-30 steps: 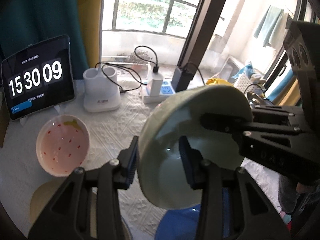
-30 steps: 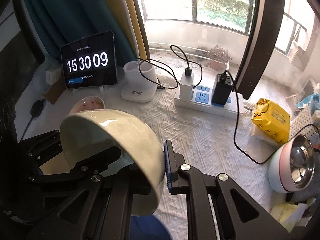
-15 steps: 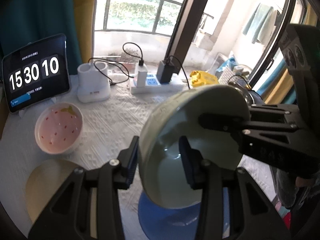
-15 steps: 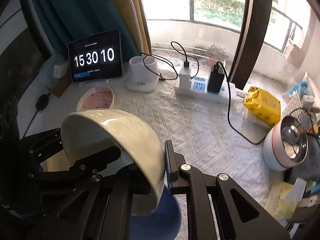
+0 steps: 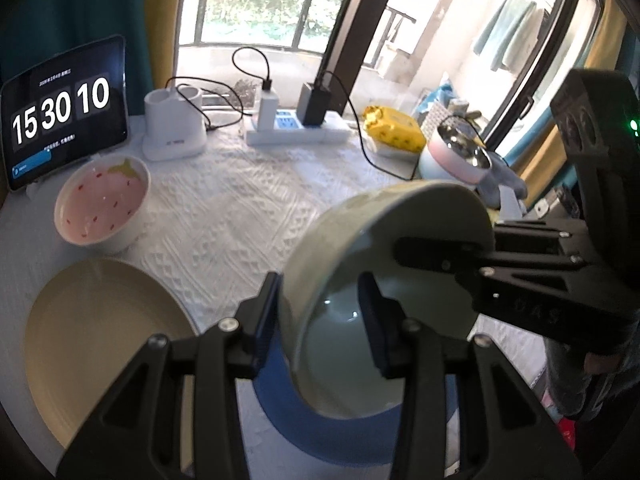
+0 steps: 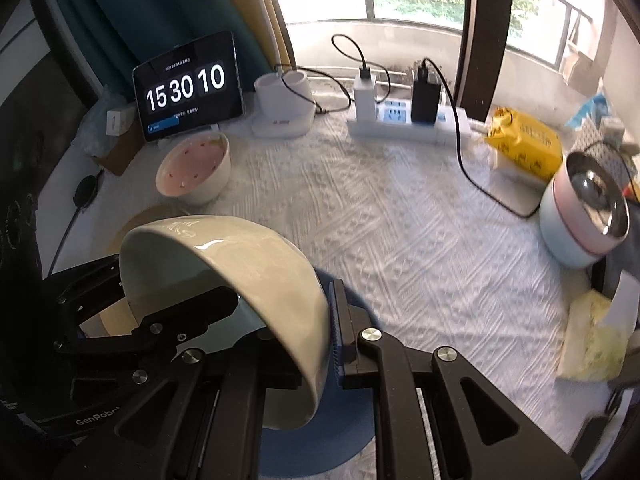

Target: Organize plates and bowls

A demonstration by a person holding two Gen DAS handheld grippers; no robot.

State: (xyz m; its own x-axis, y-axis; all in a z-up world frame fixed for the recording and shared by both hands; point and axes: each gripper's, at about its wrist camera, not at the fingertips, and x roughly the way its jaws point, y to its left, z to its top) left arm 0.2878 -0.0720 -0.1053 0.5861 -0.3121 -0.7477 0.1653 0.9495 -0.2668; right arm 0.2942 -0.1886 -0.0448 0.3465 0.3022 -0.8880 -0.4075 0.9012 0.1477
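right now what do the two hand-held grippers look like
Both are matte black with angular, cut-out fingers and silver screws. The left hand-held gripper has ribbed blue-black pads. The right hand-held gripper has a ribbed blue pad; its boxy body shows a green light in the left view.

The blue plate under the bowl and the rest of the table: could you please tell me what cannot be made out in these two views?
- Blue plate: mostly hidden by the bowl and gripper fingers in both views.
- Cream plate: cut off by the left view's edge; nearly all behind the bowl in the right view.
- Small text on the tablet: too small to read.
- Clutter at the right view's right edge: blurred.
- Left gripper and right gripper: each grips the bowl's rim.
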